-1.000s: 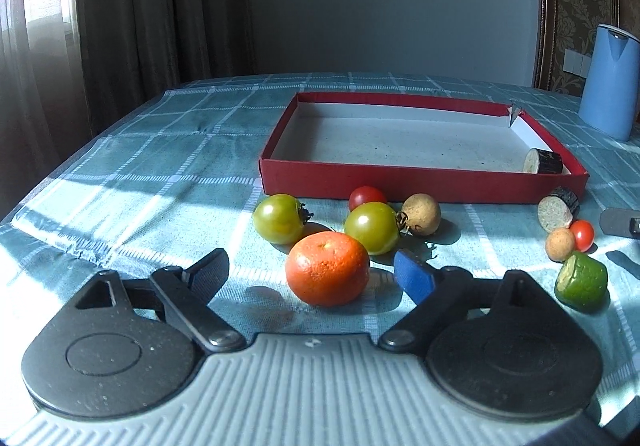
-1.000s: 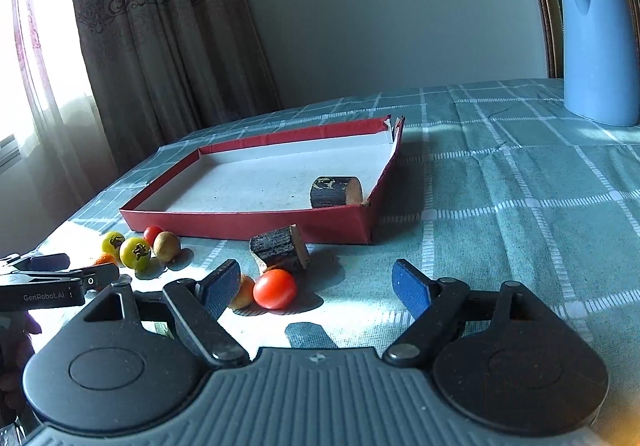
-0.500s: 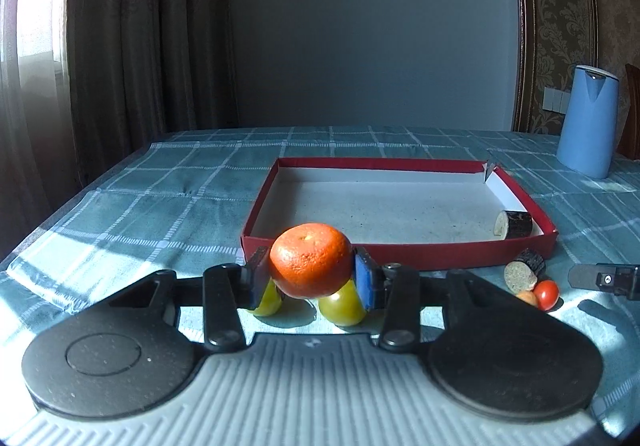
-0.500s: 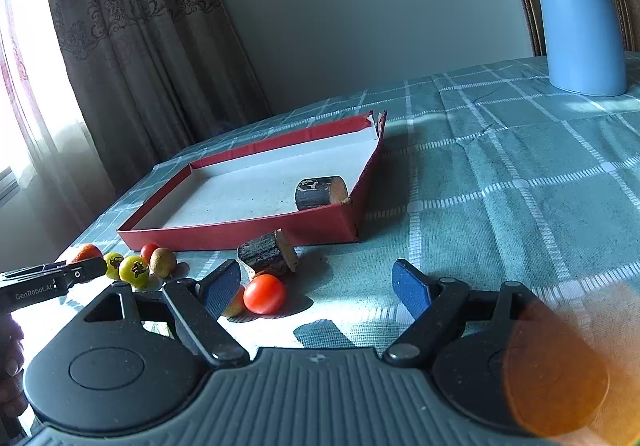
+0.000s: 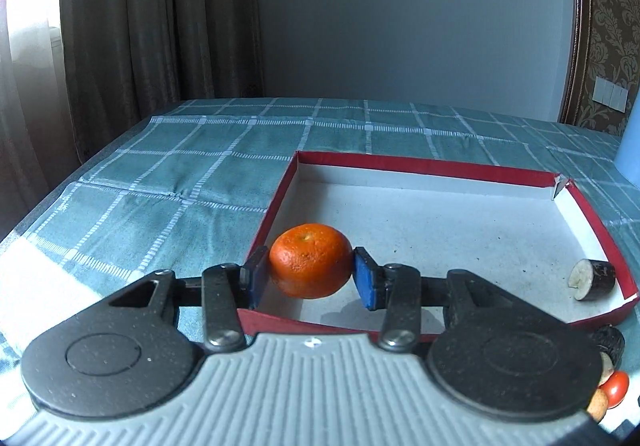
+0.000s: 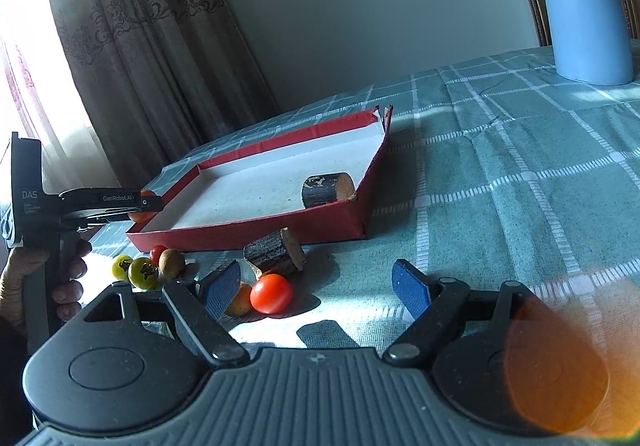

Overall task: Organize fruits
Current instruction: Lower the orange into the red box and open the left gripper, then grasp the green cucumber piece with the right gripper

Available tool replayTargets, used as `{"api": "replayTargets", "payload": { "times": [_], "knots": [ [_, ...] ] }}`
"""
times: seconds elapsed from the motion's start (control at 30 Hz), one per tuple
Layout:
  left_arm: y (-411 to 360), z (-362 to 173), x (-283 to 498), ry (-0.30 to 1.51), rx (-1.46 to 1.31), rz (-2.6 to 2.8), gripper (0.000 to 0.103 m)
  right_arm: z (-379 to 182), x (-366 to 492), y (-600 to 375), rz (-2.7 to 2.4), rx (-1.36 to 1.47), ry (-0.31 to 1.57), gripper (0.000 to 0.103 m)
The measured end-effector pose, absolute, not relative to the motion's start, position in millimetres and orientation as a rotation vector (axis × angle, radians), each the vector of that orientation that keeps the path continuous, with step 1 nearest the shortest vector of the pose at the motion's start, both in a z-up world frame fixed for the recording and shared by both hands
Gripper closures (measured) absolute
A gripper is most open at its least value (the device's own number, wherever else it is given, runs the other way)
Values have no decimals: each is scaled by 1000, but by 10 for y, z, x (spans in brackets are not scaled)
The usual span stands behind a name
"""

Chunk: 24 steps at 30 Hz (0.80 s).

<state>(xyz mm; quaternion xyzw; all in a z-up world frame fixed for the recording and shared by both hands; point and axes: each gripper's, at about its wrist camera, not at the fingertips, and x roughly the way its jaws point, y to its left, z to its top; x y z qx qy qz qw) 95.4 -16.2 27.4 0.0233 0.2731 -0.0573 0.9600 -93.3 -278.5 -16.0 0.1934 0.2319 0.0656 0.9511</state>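
Red tray (image 5: 424, 165) takes the fruit, one dark cut piece (image 5: 592, 279) already inside; left gripper (image 5: 308, 278) clamps the orange (image 5: 309, 266) over its near-left corner, likely for release; right gripper (image 6: 316, 288) gapes, empty, low by the red tomato (image 6: 271, 293), probably next.

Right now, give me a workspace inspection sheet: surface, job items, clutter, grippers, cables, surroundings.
Surface: teal checked tablecloth.
Job's things: orange mandarin above red shallow cardboard tray; dark-skinned cut chunk inside; second chunk, red cherry tomato, two green tomatoes and brown fruit outside.
Clutter: nothing seen.
Grippers: left gripper shut on mandarin; right gripper open, empty.
Cables: nothing seen.
Surroundings: blue kettle, brown curtains.
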Motion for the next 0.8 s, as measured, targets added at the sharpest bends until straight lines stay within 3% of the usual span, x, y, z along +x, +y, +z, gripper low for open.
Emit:
{"api": "replayTargets", "payload": {
  "times": [0.03,0.1,0.23,0.3,0.67,0.8],
  "knots": [
    [-162,265,941,546,49,-110,51,-159,-935,-2786,134,394,470,20],
    [-153,281,866,513,48,-95,24,-158,-940,-2787,134,396,469,20],
    [-89,367,565,447,54,-119,19,-151,-958,-2791,150,400,455,20],
    [-14,372,367,429,35,-128,5,-136,-993,-2780,180,396,431,20],
    [334,84,15,496,-55,-103,0,-9,-1208,-2155,387,37,368,20],
    [413,39,68,542,-101,-112,0,-30,-1210,-1981,393,-63,396,36]
  ]
}}
